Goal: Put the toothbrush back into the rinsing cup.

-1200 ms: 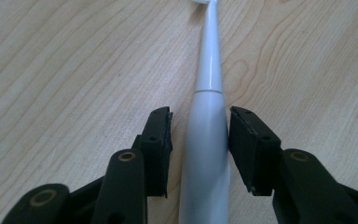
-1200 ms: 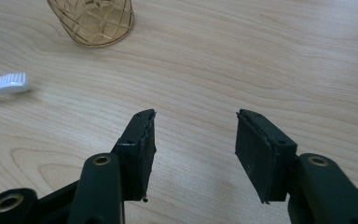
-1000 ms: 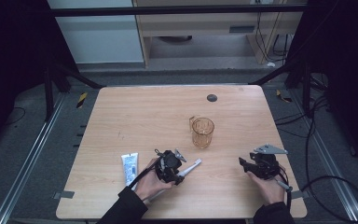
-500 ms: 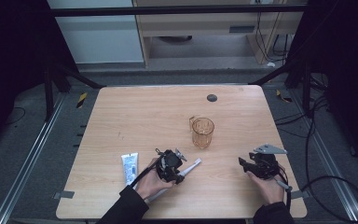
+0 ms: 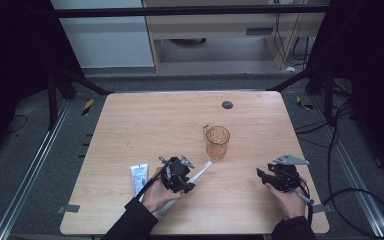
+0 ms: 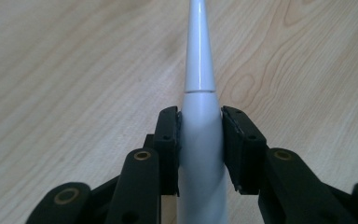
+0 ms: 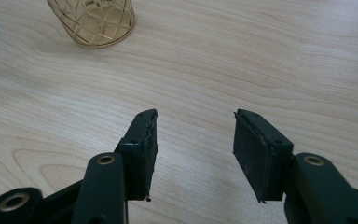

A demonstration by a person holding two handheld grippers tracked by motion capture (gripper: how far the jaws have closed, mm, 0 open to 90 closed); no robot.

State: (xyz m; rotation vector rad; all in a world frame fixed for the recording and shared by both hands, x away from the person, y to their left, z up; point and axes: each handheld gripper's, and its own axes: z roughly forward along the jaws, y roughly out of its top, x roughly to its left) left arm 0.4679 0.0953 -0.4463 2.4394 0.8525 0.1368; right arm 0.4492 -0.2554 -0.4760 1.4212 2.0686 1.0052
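At a light wooden bench (image 5: pixel 130 125), a person's left tongs (image 5: pixel 189 176) grip a white toothbrush (image 5: pixel 198 173), the two black pads pressed against either side of its thick handle. Those jaws have just been closing, with the handle between them. In the left gripper view the toothbrush (image 6: pixel 199 107) runs straight out from the tongs (image 6: pixel 200 140), its slim neck tapering away low over the wood grain; whether it rests on the wood cannot be told. Taking the amber cup (image 5: pixel 217 141) as landmark, the toothbrush lies just to the front-left of it, tip aimed toward the cup but apart from it. A white tube (image 5: pixel 139 178) lies flat farther to the left of the cup, beside the left hand (image 5: pixel 156 195) and near the bench's front edge. A small dark round spot (image 5: pixel 227 104) sits behind the cup, toward the far edge. The right tongs (image 5: pixel 260 174) stand to the front-right of the cup, well apart from it, held by the right hand (image 5: pixel 286 200). In the right gripper view those tongs (image 7: pixel 196 137) are parted with bare wood between the pads, gripping nothing, and the cup (image 7: pixel 93 21) shows ahead at the upper left.
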